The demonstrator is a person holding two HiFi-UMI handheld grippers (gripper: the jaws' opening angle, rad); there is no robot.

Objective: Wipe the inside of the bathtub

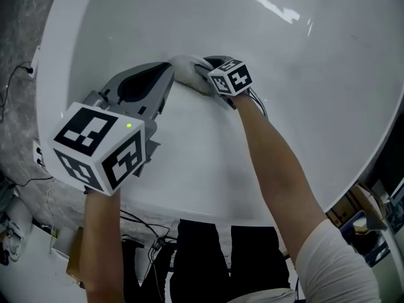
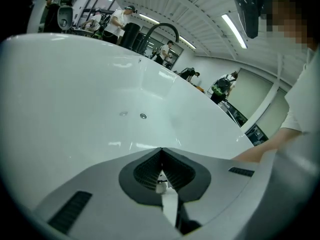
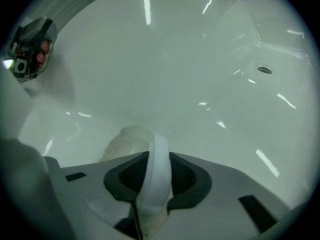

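Note:
The white bathtub [image 1: 284, 55] fills the head view, its glossy inner wall [image 3: 175, 59] curving away in the right gripper view. My right gripper [image 1: 205, 74] is down inside the tub, shut on a white cloth [image 1: 189, 71]. A strip of the cloth [image 3: 157, 169] runs up between the dark pads, and its fluffy bulk lies against the tub wall just beyond the right gripper [image 3: 155, 159]. My left gripper [image 1: 167, 68] reaches in from the left, its tip right beside the cloth. The left gripper [image 2: 161, 156] is shut, with nothing held; the tub's inside [image 2: 100, 94] lies ahead of it.
Two small metal fittings [image 2: 143, 116] sit on the tub's far wall, one also showing as an oval fitting [image 3: 264, 70]. A black faucet [image 2: 162, 31] arches over the far rim, with people [image 2: 120, 19] behind it. Cables [image 1: 142, 226] trail on the floor by the near rim.

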